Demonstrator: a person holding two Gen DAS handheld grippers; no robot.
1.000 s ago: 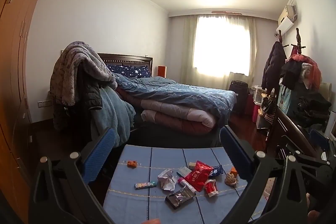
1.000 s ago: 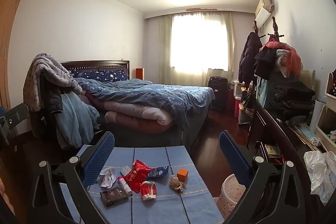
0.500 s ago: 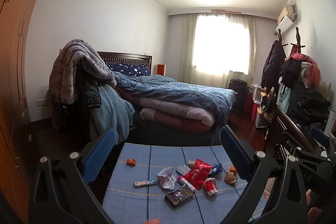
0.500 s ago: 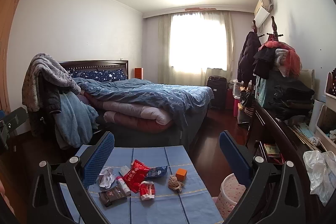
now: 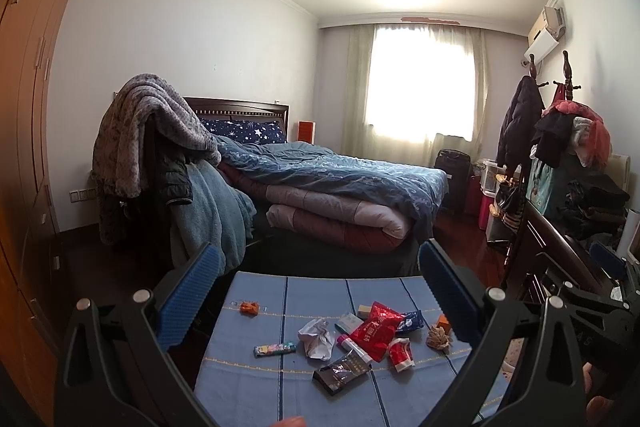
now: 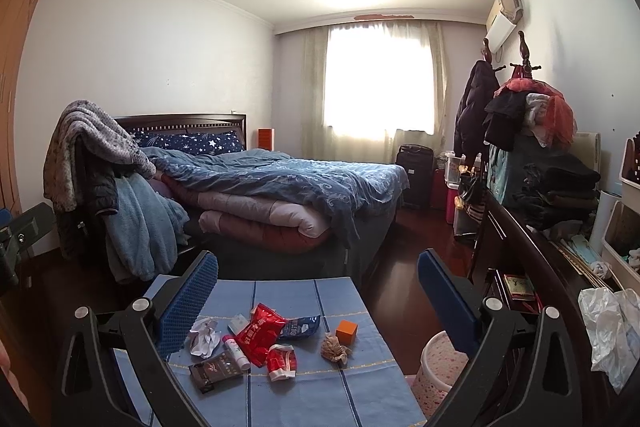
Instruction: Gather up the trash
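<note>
Approach step: we hold left tongs (image 5: 318, 291) and right tongs (image 6: 318, 291) spread and empty above the counter (image 6: 280, 399). Wrappers (image 6: 260, 333) lie mid-counter; the bin (image 6: 438, 371) waits at 4 o'clock. Next, we judge, descend and pinch.

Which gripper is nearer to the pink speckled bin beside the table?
Right. The right gripper hovers over the table's right part, with the bin just under its right finger. The left gripper hovers further left, over the table's middle.
</note>
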